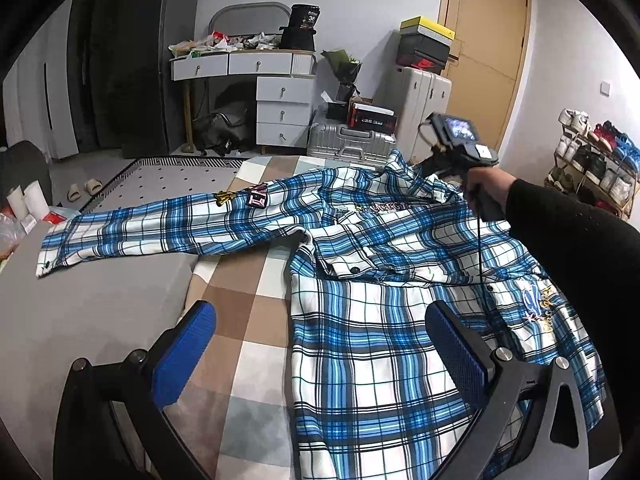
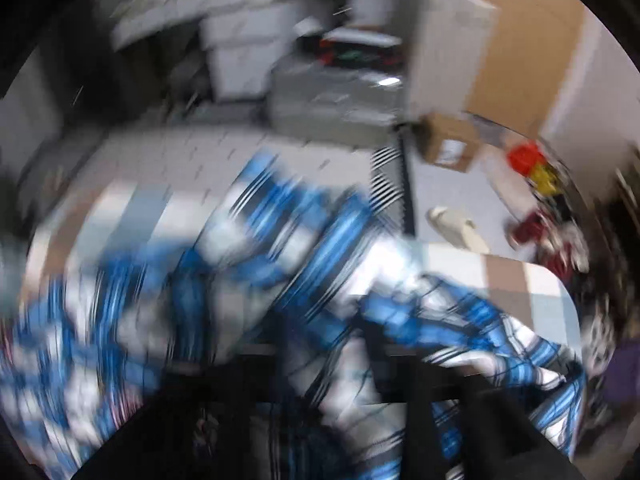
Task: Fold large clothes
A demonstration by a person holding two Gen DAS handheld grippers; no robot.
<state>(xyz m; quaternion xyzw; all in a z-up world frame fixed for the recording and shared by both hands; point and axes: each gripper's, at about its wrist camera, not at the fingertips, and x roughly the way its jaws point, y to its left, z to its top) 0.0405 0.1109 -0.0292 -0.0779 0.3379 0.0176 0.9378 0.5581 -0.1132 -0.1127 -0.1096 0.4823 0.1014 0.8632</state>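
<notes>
Your shirt (image 1: 400,280) lies spread on the bed (image 1: 248,320), one sleeve (image 1: 160,232) outstretched; with the left hand-held gripper (image 1: 320,348) open above the hem and the right hand-held gripper (image 1: 460,152) at the collar, grip unclear through blur, judge sleeve-folding next.

Your blue-and-white plaid shirt (image 1: 384,264) lies spread on the checkered bed, one patch-covered sleeve (image 1: 160,228) stretched left, chest pocket flap buttoned, collar area rumpled at far side.
</notes>
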